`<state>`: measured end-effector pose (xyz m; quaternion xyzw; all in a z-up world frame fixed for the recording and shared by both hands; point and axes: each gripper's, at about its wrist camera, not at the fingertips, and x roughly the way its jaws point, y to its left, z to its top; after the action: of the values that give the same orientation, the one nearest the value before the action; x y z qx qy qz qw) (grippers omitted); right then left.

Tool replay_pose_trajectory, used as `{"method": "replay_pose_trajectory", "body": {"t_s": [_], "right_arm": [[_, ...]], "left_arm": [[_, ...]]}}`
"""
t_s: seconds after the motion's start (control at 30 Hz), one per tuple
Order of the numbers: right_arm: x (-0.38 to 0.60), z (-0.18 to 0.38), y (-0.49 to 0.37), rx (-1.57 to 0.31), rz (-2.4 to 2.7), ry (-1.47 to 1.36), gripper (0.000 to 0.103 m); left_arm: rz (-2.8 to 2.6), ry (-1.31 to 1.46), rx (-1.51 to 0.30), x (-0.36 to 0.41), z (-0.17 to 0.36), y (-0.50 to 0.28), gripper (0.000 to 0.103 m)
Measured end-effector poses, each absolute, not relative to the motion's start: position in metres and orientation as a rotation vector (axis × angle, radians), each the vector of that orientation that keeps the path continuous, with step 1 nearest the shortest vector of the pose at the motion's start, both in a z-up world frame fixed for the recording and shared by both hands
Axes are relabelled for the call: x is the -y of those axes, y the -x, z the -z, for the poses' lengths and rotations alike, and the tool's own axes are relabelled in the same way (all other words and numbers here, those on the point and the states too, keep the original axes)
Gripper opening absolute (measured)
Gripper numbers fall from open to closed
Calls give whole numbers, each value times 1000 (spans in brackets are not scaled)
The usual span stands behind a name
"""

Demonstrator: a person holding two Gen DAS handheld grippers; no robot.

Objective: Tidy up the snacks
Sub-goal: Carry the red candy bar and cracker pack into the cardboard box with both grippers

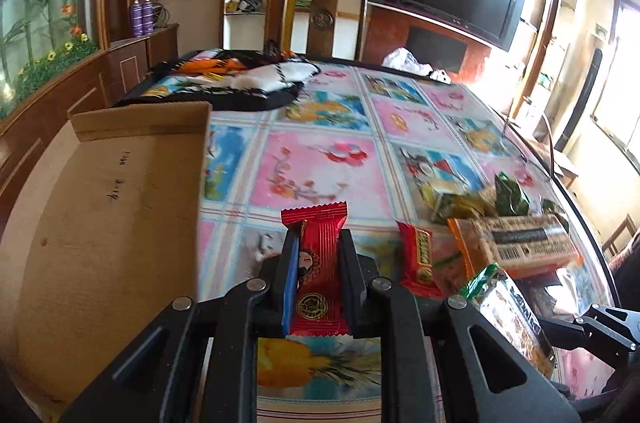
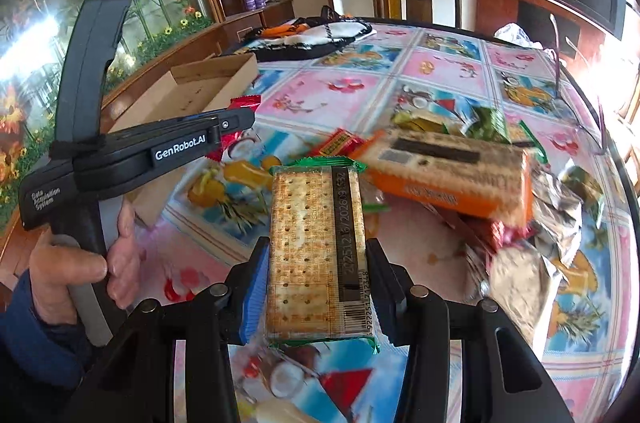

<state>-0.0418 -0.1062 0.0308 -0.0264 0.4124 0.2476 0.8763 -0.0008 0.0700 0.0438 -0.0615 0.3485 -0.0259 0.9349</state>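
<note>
Snacks are mid-sort: the left tool [image 1: 316, 263] is clenched on a red wrapped snack bar [image 1: 317, 275], held above the bench [image 1: 320, 159] just beside the cardboard box [image 1: 104, 223], while the right tool [image 2: 318, 283] grips a green-edged pack of crackers [image 2: 316, 255] over the pile.

Judging by the open box seen from the right wrist view [image 2: 200, 91], nothing lies in the part of its floor that shows — so the task looks barely begun, with these two packs likely the first to go in.

Left on the flowered cloth are an orange cracker pack [image 2: 452, 175], a small red candy bar [image 1: 418, 259], green wrappers [image 1: 508, 195] and crumpled silver foil packets [image 2: 556, 219], heaped together on the right side of the bench — most of the work remains.
</note>
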Motion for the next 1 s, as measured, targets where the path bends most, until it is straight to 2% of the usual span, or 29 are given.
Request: {"method": "replay_pose_trajectory", "body": {"t_s": [0.5,0.87,1.0], "right_arm": [[45,-54,9,-843,-571,49,50],[-37,-80,-33,-838,-647,62,50],[-68,-84,-53,-850,-661,67,50]], "left_arm": [[-65,267,-666,-158,-57,-4,17],[-185,448,-682,-247,-58,-9,18],[-234,444,-682,-252,-59,-9,18]]}}
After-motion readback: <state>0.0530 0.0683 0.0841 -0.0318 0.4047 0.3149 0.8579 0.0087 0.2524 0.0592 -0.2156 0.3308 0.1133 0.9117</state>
